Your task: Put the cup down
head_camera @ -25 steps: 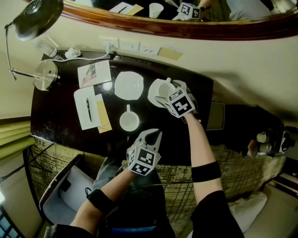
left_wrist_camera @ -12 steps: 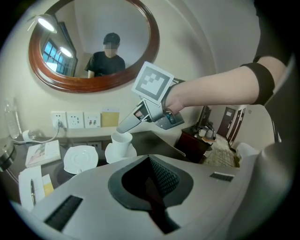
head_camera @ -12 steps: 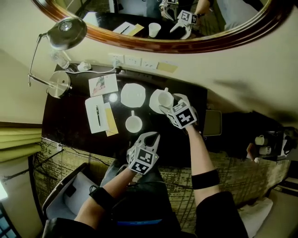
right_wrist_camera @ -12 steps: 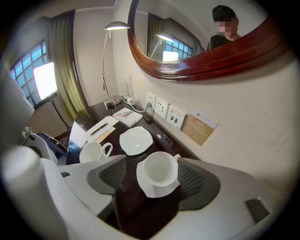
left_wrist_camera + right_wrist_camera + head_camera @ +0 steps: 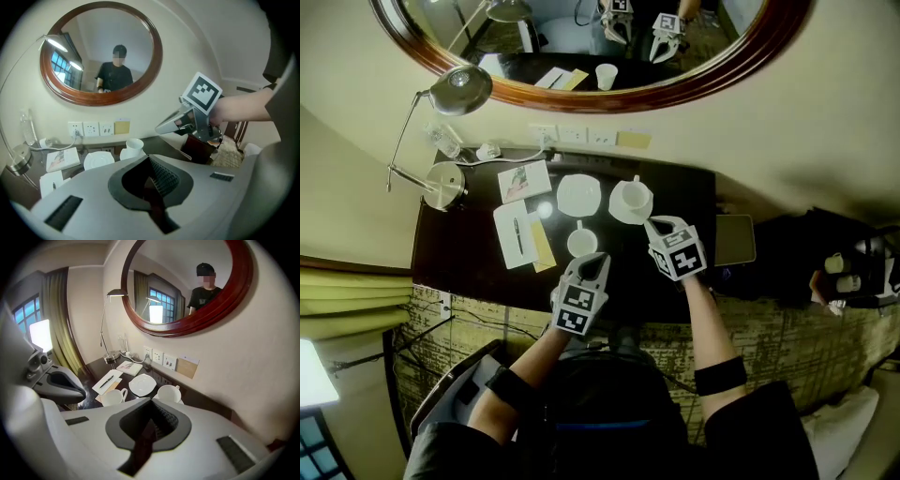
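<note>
A white cup (image 5: pixel 631 197) stands on its saucer (image 5: pixel 617 212) on the dark desk (image 5: pixel 469 253), apart from both grippers; it also shows as the cup (image 5: pixel 169 393) in the right gripper view and the cup (image 5: pixel 134 144) in the left one. My right gripper (image 5: pixel 655 225) hangs just in front of it; its jaws have just been closing, with nothing between them, and now stand shut. A second cup (image 5: pixel 581 243) sits on the bare desk. Right behind that cup my left gripper (image 5: pixel 593 261) is shut and empty.
An empty saucer (image 5: pixel 577 194) lies left of the cup. A notepad with a pen (image 5: pixel 517 234), a booklet (image 5: pixel 524 180), a desk lamp (image 5: pixel 459 89) and a bottle (image 5: pixel 441 141) fill the desk's left. Wall sockets (image 5: pixel 572 136) and a round mirror (image 5: pixel 609 98) lie behind.
Both grippers have risen and drawn back from the desk. The right one has come away from the cup on the saucer and shut its jaws. The cup stays on the saucer.
</note>
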